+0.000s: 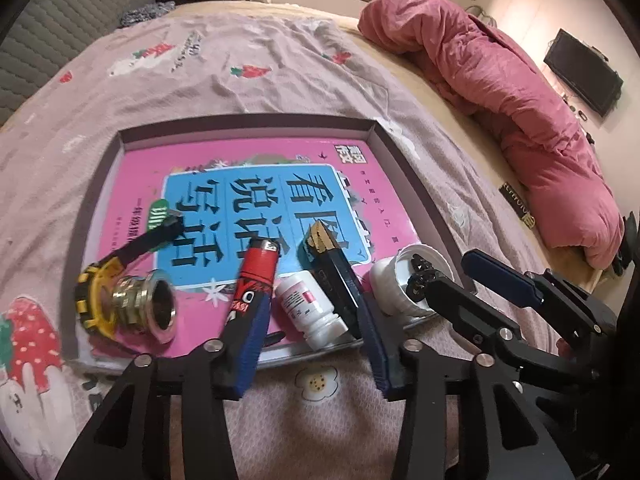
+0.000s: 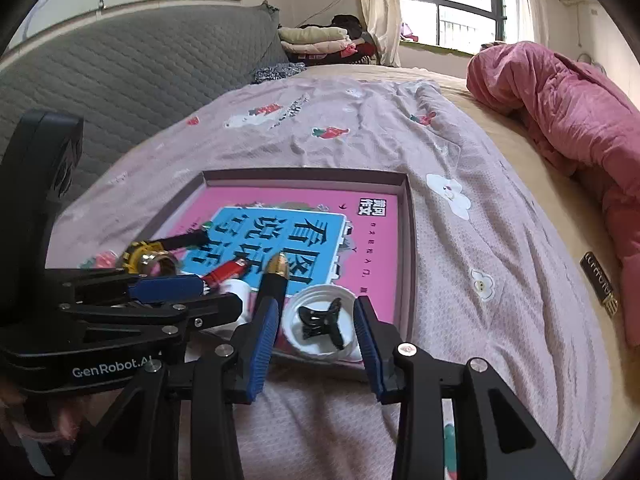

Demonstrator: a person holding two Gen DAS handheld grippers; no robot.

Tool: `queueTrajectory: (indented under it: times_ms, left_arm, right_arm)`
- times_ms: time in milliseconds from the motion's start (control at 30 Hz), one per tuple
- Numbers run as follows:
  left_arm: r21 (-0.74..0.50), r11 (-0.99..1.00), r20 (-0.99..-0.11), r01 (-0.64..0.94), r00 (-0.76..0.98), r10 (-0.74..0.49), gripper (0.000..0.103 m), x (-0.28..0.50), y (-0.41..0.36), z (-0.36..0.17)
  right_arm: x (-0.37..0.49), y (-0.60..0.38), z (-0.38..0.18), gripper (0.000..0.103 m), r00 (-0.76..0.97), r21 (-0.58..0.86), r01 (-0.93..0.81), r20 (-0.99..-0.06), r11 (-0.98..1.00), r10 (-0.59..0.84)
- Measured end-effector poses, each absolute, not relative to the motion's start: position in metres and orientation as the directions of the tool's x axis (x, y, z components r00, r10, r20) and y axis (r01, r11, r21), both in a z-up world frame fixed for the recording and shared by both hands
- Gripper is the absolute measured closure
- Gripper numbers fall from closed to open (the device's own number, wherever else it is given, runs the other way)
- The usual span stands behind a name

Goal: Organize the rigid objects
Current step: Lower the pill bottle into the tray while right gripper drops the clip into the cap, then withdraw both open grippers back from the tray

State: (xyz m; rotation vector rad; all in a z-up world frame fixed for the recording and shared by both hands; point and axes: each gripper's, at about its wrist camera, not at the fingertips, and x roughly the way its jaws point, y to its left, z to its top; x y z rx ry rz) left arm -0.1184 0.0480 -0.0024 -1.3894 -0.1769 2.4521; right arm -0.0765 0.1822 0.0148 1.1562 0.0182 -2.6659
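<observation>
A shallow tray (image 1: 248, 124) on the bed holds a pink book (image 1: 248, 156). Along its near edge lie a yellow-and-black tool (image 1: 94, 292) with a brass fitting (image 1: 148, 300), a red lighter (image 1: 260, 268), a white pill bottle (image 1: 308, 304), a black-and-gold stick (image 1: 332, 264) and a white cup (image 1: 384, 280). My left gripper (image 1: 310, 344) is open, with the pill bottle lying loose between its blue pads. My right gripper (image 2: 316, 342) is open around the white cup (image 2: 296, 332), which holds a black hair clip (image 2: 322, 320). The pads stand close beside the cup's rim.
The tray rests on a pink printed sheet (image 2: 360, 136). A bunched pink duvet (image 1: 500, 80) lies along the right side. A grey quilted headboard (image 2: 120, 72) and folded clothes (image 2: 316, 38) are at the back left. A wall screen (image 1: 584, 72) hangs at far right.
</observation>
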Motion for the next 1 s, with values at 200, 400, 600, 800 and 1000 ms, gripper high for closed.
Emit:
queueTrajectory:
  times_ms: [200, 400, 600, 800, 1000]
  left_arm:
    - [-0.221, -0.961, -0.796, -0.166, -0.539, 0.276, 0.045, -0.101, 0.031, 0.015]
    - [-0.175, -0.980, -0.793, -0.099, -0.576, 0.199, 0.040, -0.076, 0.009, 0.025]
    - [-0.154, -0.985, -0.806, -0.074, -0.568, 0.168, 0.038, -0.051, -0.003, 0.019]
    - [-0.120, -0.990, -0.803, -0.068, -0.580, 0.138, 0.036, -0.030, -0.007, 0.019]
    - [-0.135, -0.988, -0.783, -0.074, -0.603, 0.152, 0.029, -0.016, -0.013, 0.027]
  right_arm:
    - [-0.065, 0.172, 0.022, 0.062, -0.673, 0.063, 0.213, -0.714, -0.975, -0.193]
    - [-0.053, 0.167, 0.025, 0.053, -0.665, 0.093, 0.203, -0.718, -0.975, -0.207]
    - [-0.034, 0.160, 0.024, 0.052, -0.674, 0.071, 0.175, -0.718, -0.982, -0.172]
    - [-0.012, 0.153, 0.032, 0.042, -0.717, 0.014, 0.147, -0.687, -0.989, -0.116]
    - [0.008, 0.145, 0.033, 0.038, -0.728, -0.024, 0.131, -0.681, -0.991, -0.080]
